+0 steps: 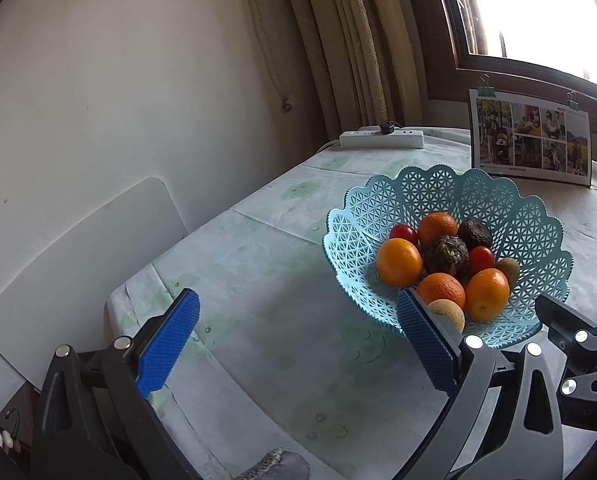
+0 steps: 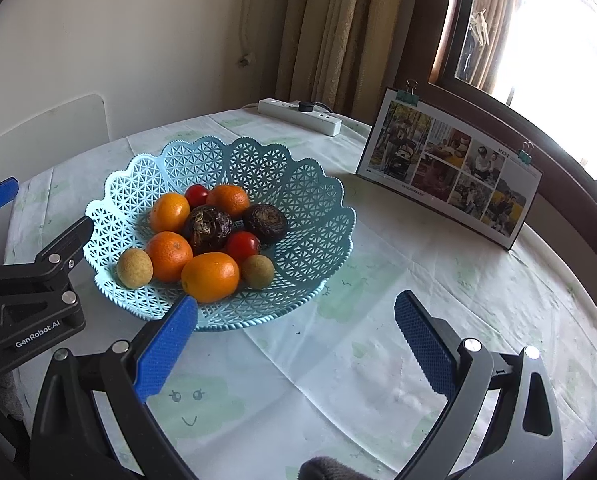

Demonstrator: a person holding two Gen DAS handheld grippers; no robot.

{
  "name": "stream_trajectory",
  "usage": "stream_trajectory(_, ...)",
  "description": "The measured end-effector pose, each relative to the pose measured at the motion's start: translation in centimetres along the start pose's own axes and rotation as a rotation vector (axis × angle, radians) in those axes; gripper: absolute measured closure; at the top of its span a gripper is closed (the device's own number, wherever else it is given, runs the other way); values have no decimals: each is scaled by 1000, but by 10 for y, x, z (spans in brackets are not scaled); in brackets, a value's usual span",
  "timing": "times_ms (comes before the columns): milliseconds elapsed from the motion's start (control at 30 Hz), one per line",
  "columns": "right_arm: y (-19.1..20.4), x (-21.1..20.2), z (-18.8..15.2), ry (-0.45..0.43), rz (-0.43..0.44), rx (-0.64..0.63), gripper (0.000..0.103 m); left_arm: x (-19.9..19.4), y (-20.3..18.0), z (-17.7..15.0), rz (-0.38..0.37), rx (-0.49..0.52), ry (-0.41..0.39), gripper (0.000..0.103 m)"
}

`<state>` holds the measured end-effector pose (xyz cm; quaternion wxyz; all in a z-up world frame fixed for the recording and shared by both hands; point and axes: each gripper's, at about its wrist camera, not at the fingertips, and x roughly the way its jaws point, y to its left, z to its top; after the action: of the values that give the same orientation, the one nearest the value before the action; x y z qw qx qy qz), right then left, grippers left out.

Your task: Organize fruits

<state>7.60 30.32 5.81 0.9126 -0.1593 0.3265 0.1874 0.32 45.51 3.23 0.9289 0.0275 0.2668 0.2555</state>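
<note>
All the fruit in view already sits in the pale blue scalloped lattice plastic basket [image 2: 306,216]: four oranges [image 2: 209,276], two red cherry tomatoes [image 2: 242,245], two dark brown knobbly fruits [image 2: 207,227] and two small tan round fruits [image 2: 134,269]. No loose fruit shows on the desk [image 2: 338,360] with its light green-printed cloth, so the sorting looks finished or nearly so. The right gripper [image 2: 294,340] has its blue jaws spread wide and empty at the lower centre, the basket just above its left jaw. The left gripper [image 1: 298,340] is likewise released and bare, the basket at its right jaw, centre right.
</note>
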Motion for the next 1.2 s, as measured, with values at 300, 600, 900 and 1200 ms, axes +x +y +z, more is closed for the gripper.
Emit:
stream_trajectory(300, 0, 0, 0, -1, 0, -1, 5, 0, -1, -1, -1, 3, 1, 3)
stream_trajectory(600, 0, 1, -1, 0, 2, 3, 5, 0, -2, -1, -3, 6, 0, 3)
stream_trajectory(900, 0, 1, -2, 3, 11, 9, 5, -1, -4, 0, -3, 8, -1, 3)
stream_trajectory(1200, -1, -1, -3, 3, 24, 9, 5, -3, -7, 2, -3, 14, -5, 3)
